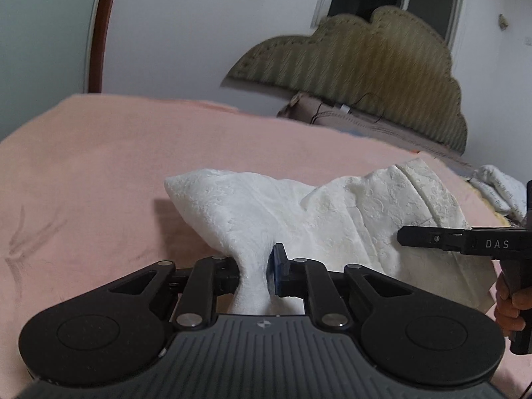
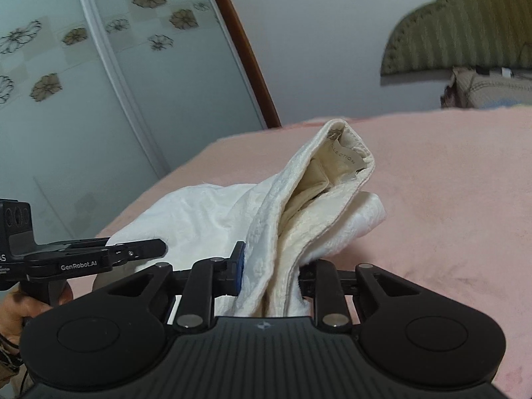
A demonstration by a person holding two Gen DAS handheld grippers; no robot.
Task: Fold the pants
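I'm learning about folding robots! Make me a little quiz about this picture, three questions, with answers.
1. True or false: both grippers are pinching the white pants.
2. What colour is the bedspread under them?
3. Which gripper holds the waistband end with the label: A left, B right?

Key: 1 true; 2 pink; 3 B.
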